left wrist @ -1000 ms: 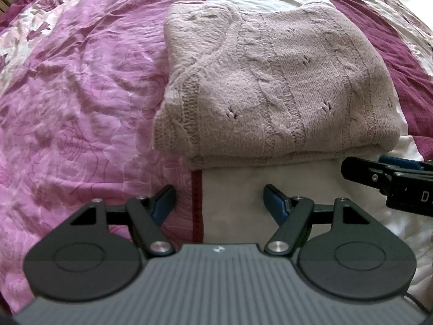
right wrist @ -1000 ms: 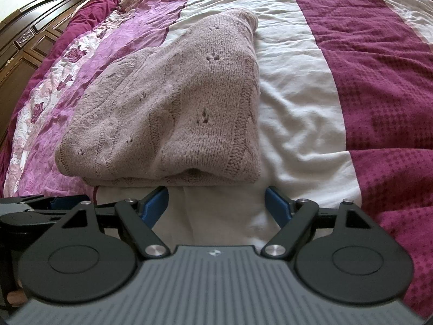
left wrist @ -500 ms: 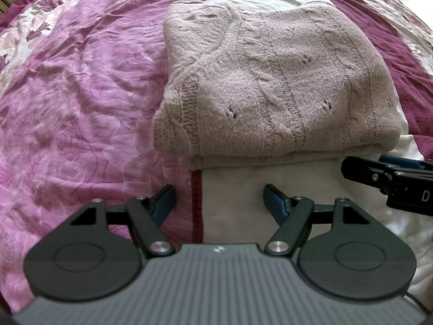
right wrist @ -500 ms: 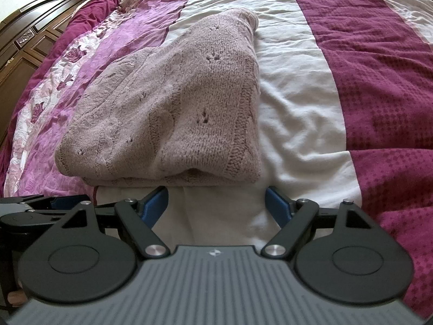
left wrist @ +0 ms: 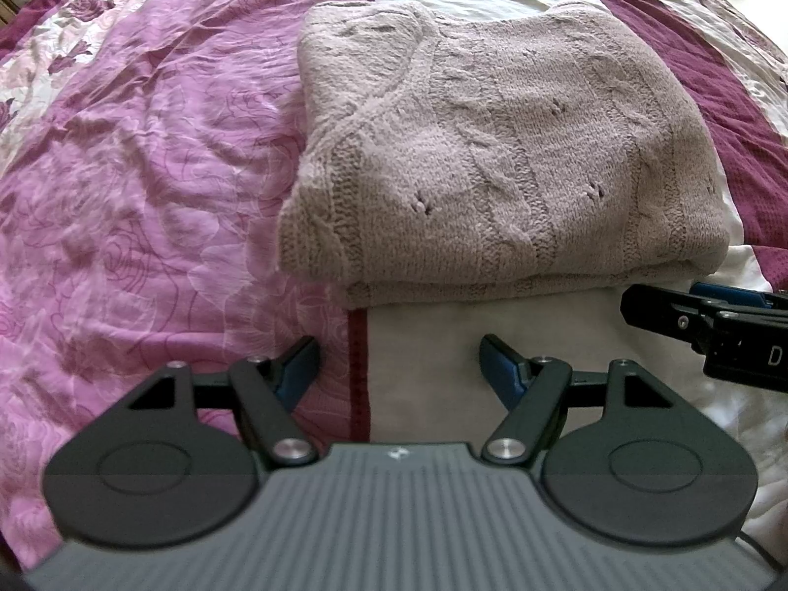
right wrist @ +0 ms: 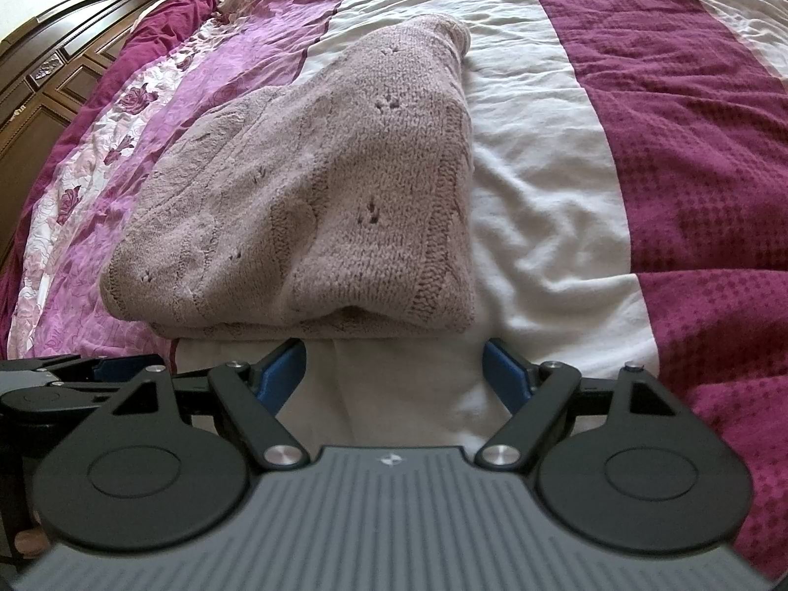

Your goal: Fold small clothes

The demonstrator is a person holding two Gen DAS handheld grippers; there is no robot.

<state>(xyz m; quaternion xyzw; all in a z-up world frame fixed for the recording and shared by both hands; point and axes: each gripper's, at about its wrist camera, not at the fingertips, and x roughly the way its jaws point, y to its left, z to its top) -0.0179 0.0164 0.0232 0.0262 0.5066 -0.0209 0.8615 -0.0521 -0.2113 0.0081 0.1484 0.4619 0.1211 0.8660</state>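
The sweater (left wrist: 497, 157) lies folded into a compact rectangle on the bed, just ahead of both grippers and touched by neither. The left gripper (left wrist: 399, 364) hovers with its jaws spread wide and empty over the seam between the pink floral panel and the white stripe; the right gripper (right wrist: 394, 367) is likewise spread and empty, just short of the near folded edge. Judging by the stacked layers along that edge, the fold looks finished or close to it, so the step in hand is probably a pause after release. Any next move would call for sliding the blue fingers (right wrist: 280, 374) under the near edge without dragging the loose knit. The bedspread (right wrist: 541, 187) offers open room right of the sweater; the dark wooden furniture (right wrist: 54, 74) stands well apart.
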